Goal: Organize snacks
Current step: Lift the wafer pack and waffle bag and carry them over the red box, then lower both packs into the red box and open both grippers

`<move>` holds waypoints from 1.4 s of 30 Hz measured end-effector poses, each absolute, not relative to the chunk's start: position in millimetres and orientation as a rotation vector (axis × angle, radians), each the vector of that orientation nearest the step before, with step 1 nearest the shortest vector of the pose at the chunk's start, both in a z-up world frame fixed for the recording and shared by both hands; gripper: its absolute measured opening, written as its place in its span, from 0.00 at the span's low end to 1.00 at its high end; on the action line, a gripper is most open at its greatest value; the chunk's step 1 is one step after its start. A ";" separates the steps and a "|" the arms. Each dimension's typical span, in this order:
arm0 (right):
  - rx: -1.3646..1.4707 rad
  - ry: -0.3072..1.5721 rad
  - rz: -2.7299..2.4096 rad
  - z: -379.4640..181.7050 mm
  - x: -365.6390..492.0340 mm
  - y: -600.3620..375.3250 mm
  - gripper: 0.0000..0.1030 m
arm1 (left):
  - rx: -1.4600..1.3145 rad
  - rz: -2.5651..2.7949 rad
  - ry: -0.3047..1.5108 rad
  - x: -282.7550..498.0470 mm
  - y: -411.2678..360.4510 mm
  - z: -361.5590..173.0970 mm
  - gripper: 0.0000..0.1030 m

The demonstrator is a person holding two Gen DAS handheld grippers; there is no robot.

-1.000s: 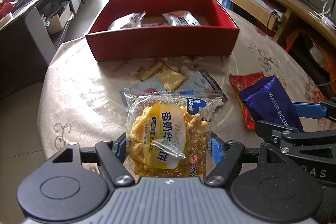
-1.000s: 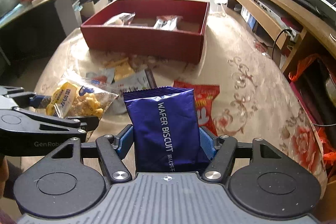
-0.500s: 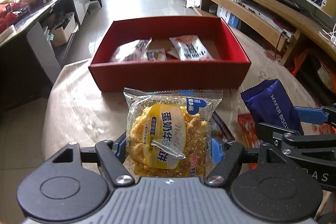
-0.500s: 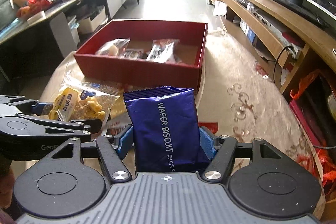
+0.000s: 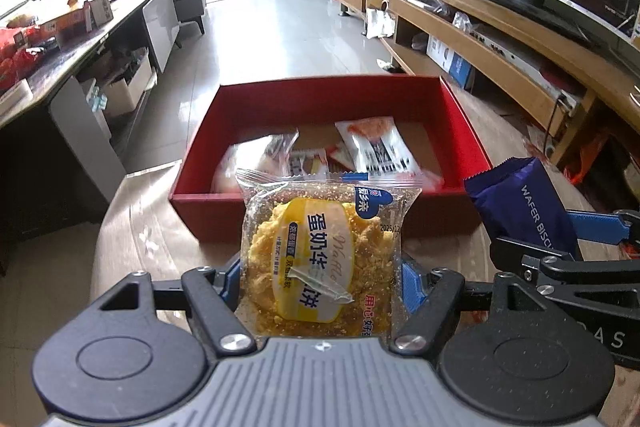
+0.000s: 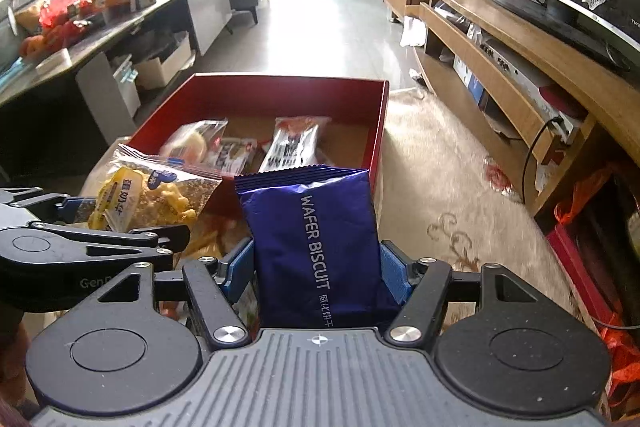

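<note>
Snack transfer, both hands loaded. Left tongs clenched on the clear waffle packet, blue pads pressing its two side edges, packet standing upright. Right tongs clenched on the blue wafer biscuit pack, same upright hold.

Key relation: the red box lies straight ahead of and below both tongs, open top up, its long axis running crosswise to the line the tongs point along. Near wall sits just beyond the held packets. Left tongs face the middle of the box; right tongs face its right-hand half, whose corner looks barest. Neither hand looks clearly nearer.

Box already holds several wrapped snacks, bunched toward the left and centre.

View differences: the right wrist view shows loose packets on the tabletop below the left tongs; the left wrist view hides these behind its own packet.
</note>
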State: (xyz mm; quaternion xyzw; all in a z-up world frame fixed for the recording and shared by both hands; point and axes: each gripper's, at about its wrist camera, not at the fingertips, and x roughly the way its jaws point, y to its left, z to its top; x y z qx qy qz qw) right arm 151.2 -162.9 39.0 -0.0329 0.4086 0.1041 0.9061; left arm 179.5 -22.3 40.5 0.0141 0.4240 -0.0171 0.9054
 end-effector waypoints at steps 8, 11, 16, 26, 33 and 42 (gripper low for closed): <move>-0.048 0.822 0.203 45.4 174.0 -163.0 0.70 | 0.018 -0.019 0.850 205.4 -20.5 48.6 0.68; -0.044 0.811 0.203 47.7 183.3 -161.4 0.70 | 0.019 -0.011 0.839 214.3 -18.9 50.8 0.68; -0.039 0.804 0.203 48.3 197.6 -160.8 0.70 | 0.025 0.002 0.831 231.1 -17.6 51.4 0.68; -0.036 0.793 0.208 47.0 225.6 -155.1 0.70 | 0.020 0.030 0.819 261.0 -12.5 50.2 0.67; -0.044 0.795 0.213 42.8 244.6 -151.5 0.70 | 0.028 0.052 0.822 280.3 -11.5 44.3 0.67; -0.039 0.819 0.227 29.8 264.9 -146.6 0.70 | 0.030 0.083 0.849 300.7 -6.6 28.2 0.67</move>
